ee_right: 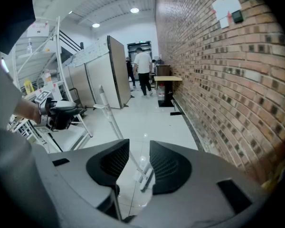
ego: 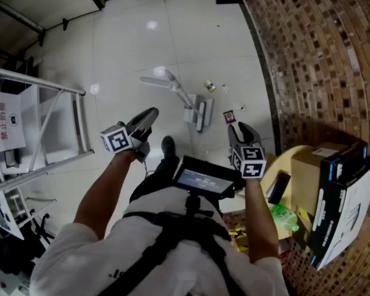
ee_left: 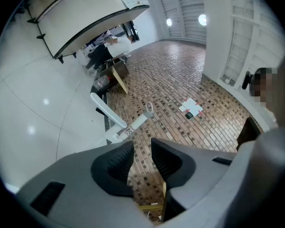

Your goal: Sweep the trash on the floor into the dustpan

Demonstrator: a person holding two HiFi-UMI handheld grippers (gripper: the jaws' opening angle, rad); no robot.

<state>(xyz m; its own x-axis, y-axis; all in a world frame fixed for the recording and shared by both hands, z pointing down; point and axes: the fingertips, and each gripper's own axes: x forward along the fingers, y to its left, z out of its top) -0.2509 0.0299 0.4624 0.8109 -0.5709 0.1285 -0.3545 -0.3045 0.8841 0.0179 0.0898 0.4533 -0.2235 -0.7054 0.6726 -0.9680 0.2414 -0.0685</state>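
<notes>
Head view: I am noting the left gripper (ego: 147,119) and the right gripper (ego: 241,131) both raised above the floor (ego: 123,48), each with fingers spread and carrying nothing. The broom-and-dustpan set (ego: 186,100) is lying flat ahead, with trash (ego: 209,86) scattered just beside it, near the brick wall (ego: 320,54). I am judging that lifting the set carelessly could drag it through the scraps and scatter them. Left gripper view: the left gripper (ee_left: 142,144) is standing spread and empty, with the set's thin white handle (ee_left: 115,120) beyond it; a shallow pinch could be slipping off. Right gripper view: the right gripper (ee_right: 138,146) is spread and empty, framing the set (ee_right: 143,174) between its fingers; closing off-centre risks rolling it.
</notes>
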